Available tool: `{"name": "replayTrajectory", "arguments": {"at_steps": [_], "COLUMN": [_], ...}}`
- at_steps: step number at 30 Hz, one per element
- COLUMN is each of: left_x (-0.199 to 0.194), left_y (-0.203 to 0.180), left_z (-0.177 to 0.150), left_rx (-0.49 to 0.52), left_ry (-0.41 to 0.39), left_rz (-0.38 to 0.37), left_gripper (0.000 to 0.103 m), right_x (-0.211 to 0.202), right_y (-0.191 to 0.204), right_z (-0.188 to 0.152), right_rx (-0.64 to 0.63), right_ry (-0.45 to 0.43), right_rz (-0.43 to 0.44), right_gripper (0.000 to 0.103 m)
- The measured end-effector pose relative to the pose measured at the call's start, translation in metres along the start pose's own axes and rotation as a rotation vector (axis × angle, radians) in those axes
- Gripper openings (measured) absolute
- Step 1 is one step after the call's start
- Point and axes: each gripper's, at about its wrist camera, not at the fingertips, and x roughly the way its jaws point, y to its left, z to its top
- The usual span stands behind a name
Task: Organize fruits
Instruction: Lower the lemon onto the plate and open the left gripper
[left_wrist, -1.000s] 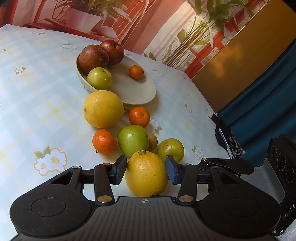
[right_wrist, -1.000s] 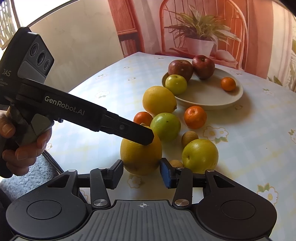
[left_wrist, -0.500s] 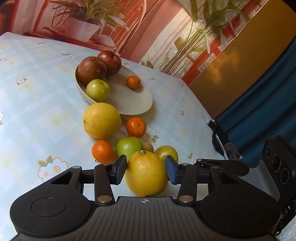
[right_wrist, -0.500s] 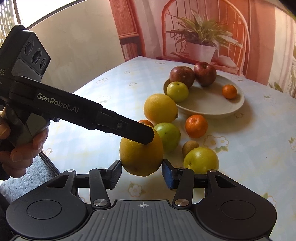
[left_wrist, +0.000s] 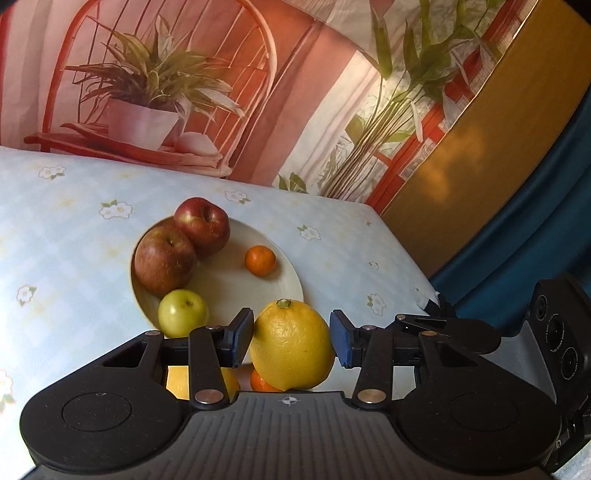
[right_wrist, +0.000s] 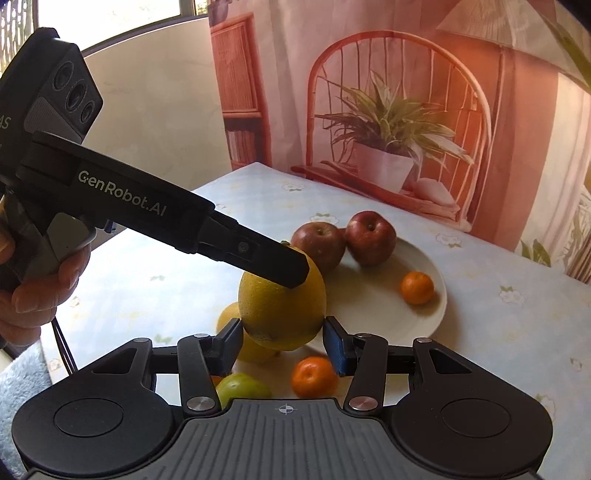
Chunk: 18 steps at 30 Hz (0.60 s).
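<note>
My left gripper (left_wrist: 291, 343) is shut on a large yellow citrus (left_wrist: 293, 345) and holds it in the air near the white plate (left_wrist: 236, 284). The plate holds two red apples (left_wrist: 166, 258), a green apple (left_wrist: 183, 312) and a small tangerine (left_wrist: 260, 260). In the right wrist view the left gripper (right_wrist: 291, 273) comes in from the left with the same citrus (right_wrist: 282, 306). My right gripper (right_wrist: 282, 345) is open, its fingers on either side of the held citrus without touching it.
On the flowered tablecloth (right_wrist: 509, 332) below lie another yellow citrus (right_wrist: 251, 349), a tangerine (right_wrist: 312, 376) and a green fruit (right_wrist: 240, 386). A potted plant on a chair (right_wrist: 384, 147) stands behind the table. The table's right edge (left_wrist: 406, 258) borders a blue curtain.
My left gripper has lifted the yellow citrus off the table and carried it forward towards the plate. The right gripper has followed, staying open around it.
</note>
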Motion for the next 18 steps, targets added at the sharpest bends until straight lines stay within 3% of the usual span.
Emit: {"name": "replayTrajectory", "arguments": {"at_steps": [7, 18], "left_x": [0.048, 0.104], "left_y": [0.005, 0.015], "left_z": [0.029, 0.039], "left_rx": [0.024, -0.002], "left_ry": [0.062, 0.137], "left_rz": [0.043, 0.07], "left_gripper": [0.047, 0.047], "right_x": [0.042, 0.081], "right_y": [-0.044, -0.086], "right_z": [0.006, 0.0], "right_rx": [0.055, 0.111], "right_ry": [0.031, 0.096], "right_rz": [0.001, -0.022], "right_gripper": [0.044, 0.044]}}
